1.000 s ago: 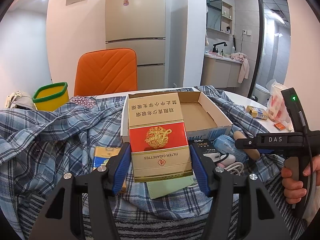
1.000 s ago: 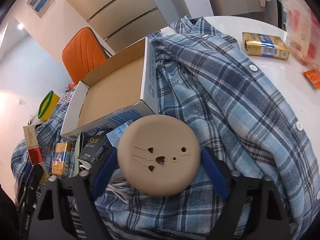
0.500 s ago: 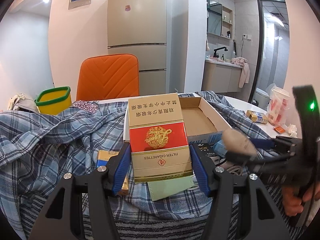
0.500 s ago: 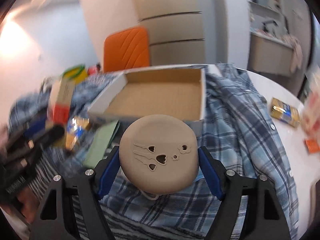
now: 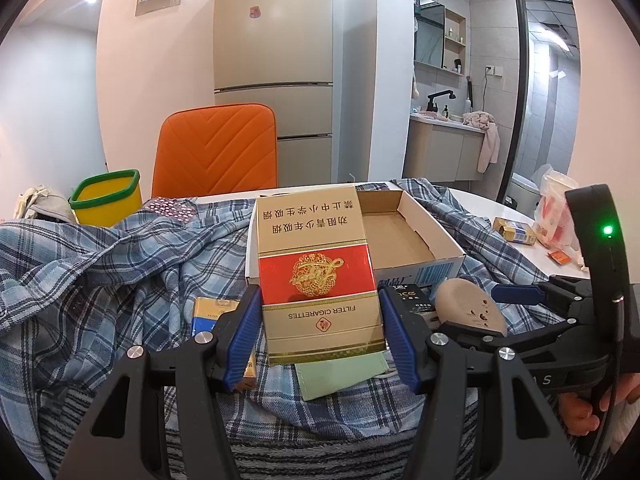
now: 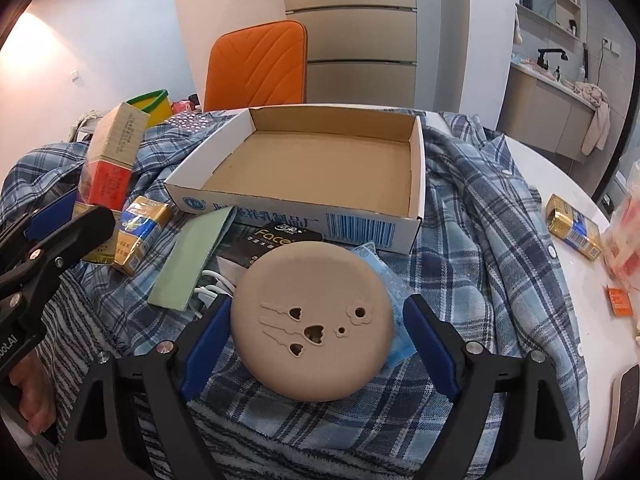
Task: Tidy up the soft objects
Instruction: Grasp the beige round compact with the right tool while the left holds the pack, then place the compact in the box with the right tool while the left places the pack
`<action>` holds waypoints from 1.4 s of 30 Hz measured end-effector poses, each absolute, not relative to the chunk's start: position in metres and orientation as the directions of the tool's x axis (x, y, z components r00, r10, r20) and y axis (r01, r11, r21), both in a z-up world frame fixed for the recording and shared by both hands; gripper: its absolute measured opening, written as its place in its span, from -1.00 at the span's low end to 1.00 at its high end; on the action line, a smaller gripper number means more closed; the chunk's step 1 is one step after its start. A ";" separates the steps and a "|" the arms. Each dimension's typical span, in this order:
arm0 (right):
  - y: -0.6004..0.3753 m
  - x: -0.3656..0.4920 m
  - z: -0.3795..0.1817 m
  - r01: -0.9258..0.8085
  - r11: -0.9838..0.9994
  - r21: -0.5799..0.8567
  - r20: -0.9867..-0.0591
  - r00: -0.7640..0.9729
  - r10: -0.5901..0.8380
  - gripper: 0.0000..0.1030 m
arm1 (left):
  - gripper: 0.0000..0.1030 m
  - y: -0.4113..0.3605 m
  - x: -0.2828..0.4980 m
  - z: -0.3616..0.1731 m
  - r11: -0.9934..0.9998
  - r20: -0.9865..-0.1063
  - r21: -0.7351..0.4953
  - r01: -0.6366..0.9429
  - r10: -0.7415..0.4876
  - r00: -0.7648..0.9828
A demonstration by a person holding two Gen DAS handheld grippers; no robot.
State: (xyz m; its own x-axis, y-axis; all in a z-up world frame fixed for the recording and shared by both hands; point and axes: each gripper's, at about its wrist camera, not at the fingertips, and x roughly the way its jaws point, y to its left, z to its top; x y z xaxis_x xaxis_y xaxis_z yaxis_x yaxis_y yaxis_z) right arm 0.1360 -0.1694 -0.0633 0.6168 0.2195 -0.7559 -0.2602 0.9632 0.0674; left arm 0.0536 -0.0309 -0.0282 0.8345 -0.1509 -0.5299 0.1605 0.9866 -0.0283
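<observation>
now | left gripper (image 5: 320,326) pinching cigarette carton (image 5: 316,276) | right gripper (image 6: 316,340) pinching tan round case (image 6: 312,320) | both near cardboard box (image 6: 416,184)'s front edge

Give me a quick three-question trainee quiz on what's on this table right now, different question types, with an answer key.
1. True or false: the cardboard box already holds an item.
2. Multiple choice: the left gripper holds a) a green pouch, b) a cigarette carton, c) a black packet.
3. Fill in: the right gripper grips a round tan ____.

Key:
1. False; its inside shows bare cardboard.
2. b.
3. Case, held above the plaid shirt.
</observation>
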 end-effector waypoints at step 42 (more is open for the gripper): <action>-0.168 0.040 0.049 -0.099 0.992 -0.084 -0.071 0.993 0.093 0.57 | 0.12 -0.021 0.007 0.033 0.989 -0.033 0.036 0.144 -0.142 0.989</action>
